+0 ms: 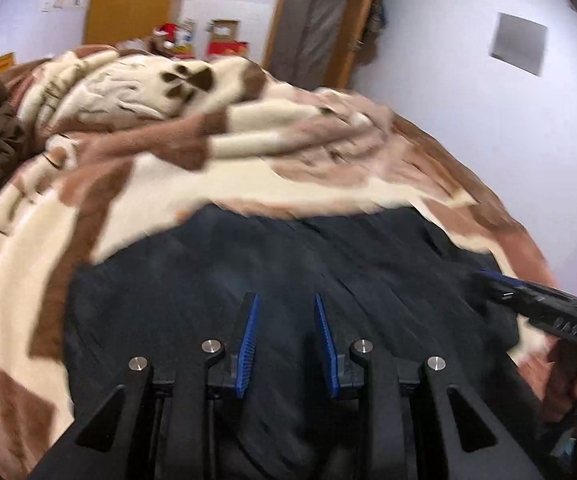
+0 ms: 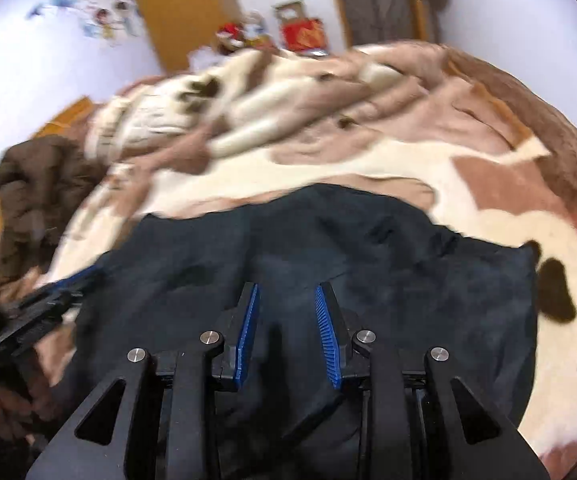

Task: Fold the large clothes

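Both views blurred. Black garment (image 1: 280,264) lies on the patterned blanket (image 1: 48,240), lower centre of each frame. Left gripper (image 1: 286,300) and right gripper (image 2: 286,292): jaws apart, nothing between them. Only the right view shows the garment's right edge; near hem cut off.

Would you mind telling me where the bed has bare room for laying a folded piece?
Free: flat blanket right of the black garment, and the cream strip on its left. Crowded: bunched folds behind, brown jacket far left.
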Motion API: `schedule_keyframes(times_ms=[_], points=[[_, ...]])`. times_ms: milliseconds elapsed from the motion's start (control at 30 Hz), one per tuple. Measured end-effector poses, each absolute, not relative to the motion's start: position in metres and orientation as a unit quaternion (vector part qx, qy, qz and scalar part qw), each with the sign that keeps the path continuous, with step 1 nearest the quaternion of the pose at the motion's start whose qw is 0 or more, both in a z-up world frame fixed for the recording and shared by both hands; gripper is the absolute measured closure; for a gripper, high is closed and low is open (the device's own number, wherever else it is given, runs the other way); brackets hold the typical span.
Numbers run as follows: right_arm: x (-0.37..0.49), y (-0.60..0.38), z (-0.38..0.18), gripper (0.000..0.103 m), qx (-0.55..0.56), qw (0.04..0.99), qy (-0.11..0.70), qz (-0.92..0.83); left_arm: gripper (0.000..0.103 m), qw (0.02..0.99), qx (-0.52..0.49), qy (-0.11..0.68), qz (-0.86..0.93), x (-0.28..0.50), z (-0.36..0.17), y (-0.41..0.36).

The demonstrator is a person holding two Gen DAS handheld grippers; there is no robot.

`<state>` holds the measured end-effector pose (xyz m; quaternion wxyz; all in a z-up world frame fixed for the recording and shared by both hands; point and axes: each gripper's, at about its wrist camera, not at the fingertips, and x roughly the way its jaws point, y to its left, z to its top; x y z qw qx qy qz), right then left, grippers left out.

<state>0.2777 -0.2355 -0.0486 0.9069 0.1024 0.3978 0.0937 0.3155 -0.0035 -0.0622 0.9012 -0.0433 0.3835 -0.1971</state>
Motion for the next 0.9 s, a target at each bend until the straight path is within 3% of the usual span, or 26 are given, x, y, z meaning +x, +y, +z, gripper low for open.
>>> schedule_keyframes(times_ms=[200,533,700,900], points=[[0.282,-0.210,-0.119,0.074,0.063,0.881,0.459,0.092,0.071,0.878,-0.025,0.439,-0.189,0.310,-0.126,-0.025],[0.240,-0.205,-0.069,0.074,0.089,0.888,0.437,0.109,0.072,0.879,-0.028,0.427,-0.209,0.261,-0.080,-0.008],[0.246,-0.195,-0.132,0.074,0.082,0.861,0.493,0.097,0.072,0.854,-0.029,0.487,-0.182,0.274,-0.131,-0.011],[0.259,-0.185,-0.149,0.075,0.048,0.863,0.496,0.083,0.072,0.858,-0.019,0.485,-0.168,0.286,-0.142,-0.014]])
